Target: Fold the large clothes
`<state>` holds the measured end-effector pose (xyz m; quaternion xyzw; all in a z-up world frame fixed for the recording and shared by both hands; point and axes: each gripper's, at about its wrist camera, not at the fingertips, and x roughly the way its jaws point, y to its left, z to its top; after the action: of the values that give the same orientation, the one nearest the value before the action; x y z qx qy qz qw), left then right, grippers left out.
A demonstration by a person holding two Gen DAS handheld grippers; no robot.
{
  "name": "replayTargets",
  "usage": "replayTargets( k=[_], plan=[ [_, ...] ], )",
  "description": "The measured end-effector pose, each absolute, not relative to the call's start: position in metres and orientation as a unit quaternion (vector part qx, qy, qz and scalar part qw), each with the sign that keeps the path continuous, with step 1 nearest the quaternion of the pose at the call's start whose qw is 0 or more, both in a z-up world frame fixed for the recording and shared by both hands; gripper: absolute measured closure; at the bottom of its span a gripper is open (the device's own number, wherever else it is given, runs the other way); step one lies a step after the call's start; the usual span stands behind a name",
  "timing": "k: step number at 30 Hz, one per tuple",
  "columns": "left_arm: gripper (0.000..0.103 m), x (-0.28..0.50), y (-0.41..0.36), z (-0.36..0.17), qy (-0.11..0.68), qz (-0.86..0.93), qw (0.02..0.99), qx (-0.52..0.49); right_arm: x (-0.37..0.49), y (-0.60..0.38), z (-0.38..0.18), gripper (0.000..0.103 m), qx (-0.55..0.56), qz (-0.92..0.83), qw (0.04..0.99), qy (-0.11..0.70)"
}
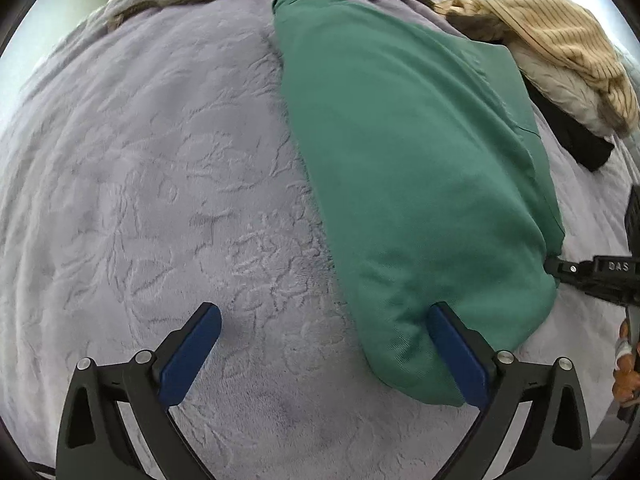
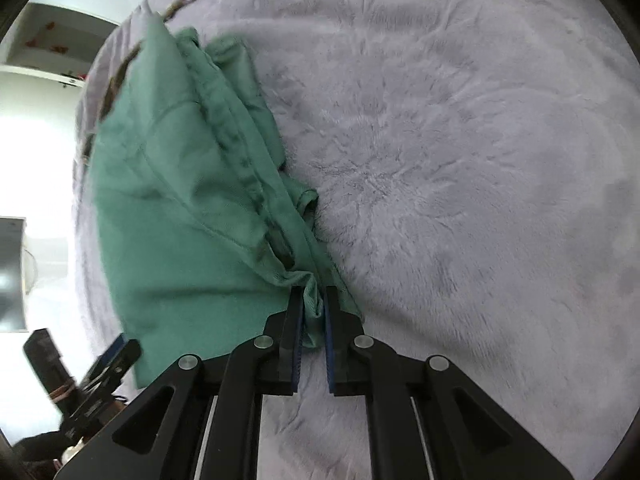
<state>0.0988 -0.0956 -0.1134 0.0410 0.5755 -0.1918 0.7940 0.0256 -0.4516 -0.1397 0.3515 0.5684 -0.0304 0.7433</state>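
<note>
The right gripper [image 2: 313, 312] is clamped on a bunched corner of the green woven-cotton garment [image 2: 192, 216], whose long axis runs from its jaws toward eleven o'clock across the lilac embossed plush blanket [image 2: 460, 168]. The left gripper [image 1: 324, 336] stands wide and empty, one pad touching the garment's near fold at its three o'clock, so the right is engaged. The garment appears folded lengthwise, its seamed edges rumpled.

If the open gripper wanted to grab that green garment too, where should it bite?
Probably the near rounded fold of the green garment, right by the left gripper. Its jaws stand wide, one finger already at that edge, so coming down from above and closing over the doubled cloth looks best. The right gripper already pinches a bunched corner.
</note>
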Motion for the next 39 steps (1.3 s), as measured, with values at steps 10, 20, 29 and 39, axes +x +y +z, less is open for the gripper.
replayTargets(
  k=[10, 20, 29, 39],
  plan=[
    [0.000, 0.122, -0.086, -0.067, 0.562, -0.170, 0.810, 0.010, 0.111, -0.448, -0.061, 0.067, 0.268, 0.017, 0.820, 0.505],
    [0.000, 0.154, -0.118, -0.089, 0.591, -0.125, 0.796, 0.021, 0.180, -0.443, -0.153, 0.053, 0.226, -0.025, 0.776, 0.589],
    [0.000, 0.154, -0.119, -0.092, 0.595, -0.121, 0.794, 0.023, 0.163, -0.464, -0.149, 0.044, 0.268, -0.023, 0.768, 0.581],
    [0.000, 0.153, -0.121, -0.091, 0.598, -0.114, 0.793, 0.030, 0.138, -0.491, -0.147, 0.036, 0.338, -0.022, 0.749, 0.570]
  ],
)
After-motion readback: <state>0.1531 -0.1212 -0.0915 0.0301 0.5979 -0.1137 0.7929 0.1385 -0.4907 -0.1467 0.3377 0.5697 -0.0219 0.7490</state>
